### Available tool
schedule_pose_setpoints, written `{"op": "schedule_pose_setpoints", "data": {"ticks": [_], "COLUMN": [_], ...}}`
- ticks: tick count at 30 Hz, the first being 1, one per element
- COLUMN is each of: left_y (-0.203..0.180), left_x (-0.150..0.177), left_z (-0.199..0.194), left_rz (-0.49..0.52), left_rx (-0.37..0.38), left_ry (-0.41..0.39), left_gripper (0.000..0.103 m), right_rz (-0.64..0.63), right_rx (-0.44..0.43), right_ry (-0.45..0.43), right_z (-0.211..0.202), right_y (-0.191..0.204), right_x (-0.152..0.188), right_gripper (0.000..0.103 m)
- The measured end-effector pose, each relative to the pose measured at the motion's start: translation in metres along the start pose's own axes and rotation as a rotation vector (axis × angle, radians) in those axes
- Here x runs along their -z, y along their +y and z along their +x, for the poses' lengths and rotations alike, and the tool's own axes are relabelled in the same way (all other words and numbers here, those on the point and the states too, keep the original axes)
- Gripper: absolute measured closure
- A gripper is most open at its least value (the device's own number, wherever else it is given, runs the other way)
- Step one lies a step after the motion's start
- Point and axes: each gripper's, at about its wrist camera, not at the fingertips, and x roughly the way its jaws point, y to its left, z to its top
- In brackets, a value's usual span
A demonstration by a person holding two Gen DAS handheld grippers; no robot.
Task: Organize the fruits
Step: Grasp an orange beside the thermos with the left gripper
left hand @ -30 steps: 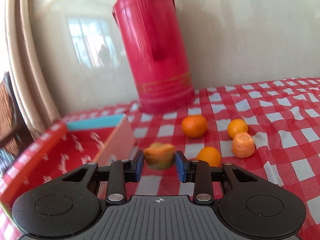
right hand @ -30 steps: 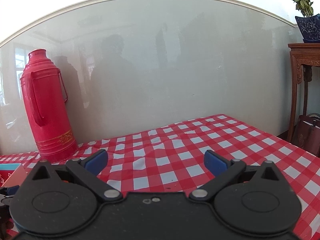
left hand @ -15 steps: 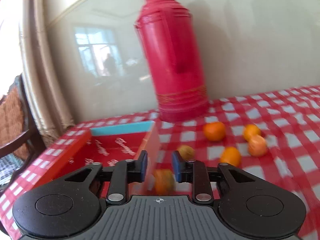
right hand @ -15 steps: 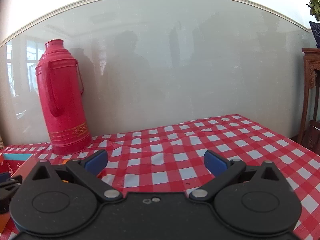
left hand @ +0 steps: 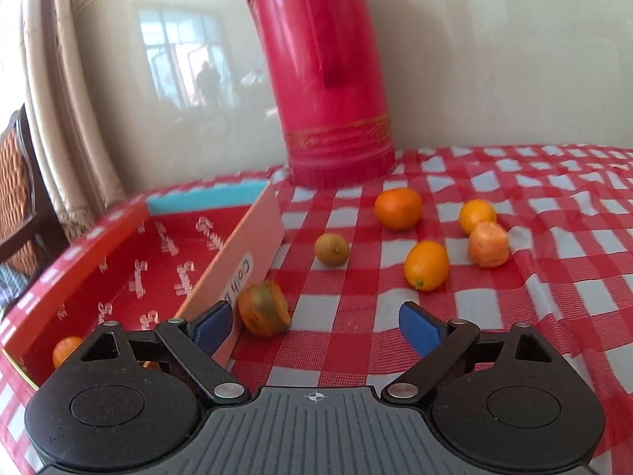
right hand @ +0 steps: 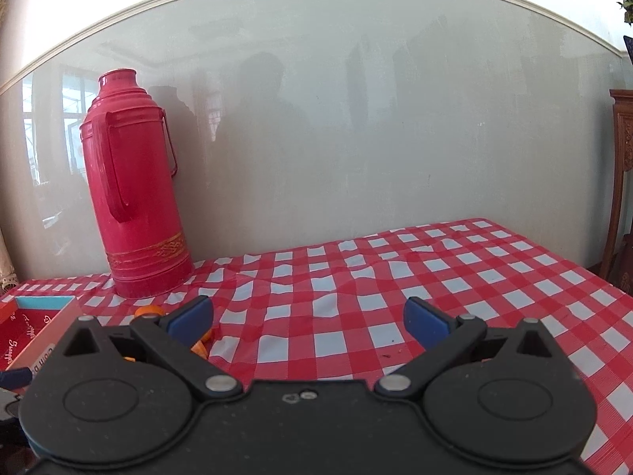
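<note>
My left gripper (left hand: 316,326) is open and empty above the checked tablecloth. An orange-green fruit (left hand: 264,308) lies on the cloth against the outer wall of the red box (left hand: 118,245), just past my left fingertip. An orange fruit (left hand: 65,350) lies inside the box at its near end. On the cloth lie a brownish fruit (left hand: 331,249), three oranges (left hand: 398,209) (left hand: 426,265) (left hand: 477,215) and a pale orange fruit (left hand: 488,244). My right gripper (right hand: 308,318) is open and empty; orange fruits (right hand: 149,311) peek out behind its left finger.
A tall red thermos (left hand: 322,75) stands at the back against the wall, also in the right wrist view (right hand: 132,186). The box's corner (right hand: 35,316) shows at the left there. A wooden chair (left hand: 16,206) is beyond the table's left edge. A wooden stand (right hand: 621,182) is at far right.
My left gripper held the orange-green fruit, let it go and opened wide; the fruit dropped onto the cloth beside the box wall. The right gripper view has turned slightly right, still open.
</note>
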Motion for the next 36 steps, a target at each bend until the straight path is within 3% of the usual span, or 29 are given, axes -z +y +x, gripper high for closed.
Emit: {"op": "schedule_pose_setpoints", "data": {"ticks": [6, 8, 10, 15, 22, 27, 30, 36], "left_y": [0.008, 0.011, 0.013, 0.005, 0.019, 0.011, 0.015, 0.023], "left_x": [-0.006, -0.011, -0.016, -0.016, -0.019, -0.024, -0.029, -0.027], "left_z": [0.005, 0.009, 0.012, 0.012, 0.003, 0.013, 0.019, 0.013], "left_rz": [-0.063, -0.085, -0.112, -0.135, -0.304, -0.287, -0.304, -0.324], "left_rx": [-0.009, -0.014, -0.006, -0.020, -0.072, -0.109, -0.083, -0.062], "left_ry": [0.020, 0.025, 0.034, 0.050, 0.092, 0.118, 0.116, 0.109], "left_gripper": [0.014, 0.025, 0.028, 0.028, 0.027, 0.027, 0.028, 0.042], "right_rz": [0.001, 0.012, 0.022, 0.046, 0.089, 0.090, 0.081, 0.076], "right_rx": [-0.009, -0.016, -0.025, -0.029, -0.028, -0.029, -0.035, -0.053], "right_ry": [0.012, 0.023, 0.029, 0.055, 0.105, 0.124, 0.127, 0.144], "right_z": [0.001, 0.002, 0.003, 0.006, 0.015, 0.019, 0.021, 0.025], "right_y": [0.002, 0.001, 0.000, -0.004, -0.009, -0.007, -0.003, 0.001], "right_x": [0.001, 0.002, 0.002, 0.004, 0.011, 0.016, 0.018, 0.020], "right_gripper": [0.006, 0.006, 0.006, 0.006, 0.006, 0.006, 0.006, 0.006]}}
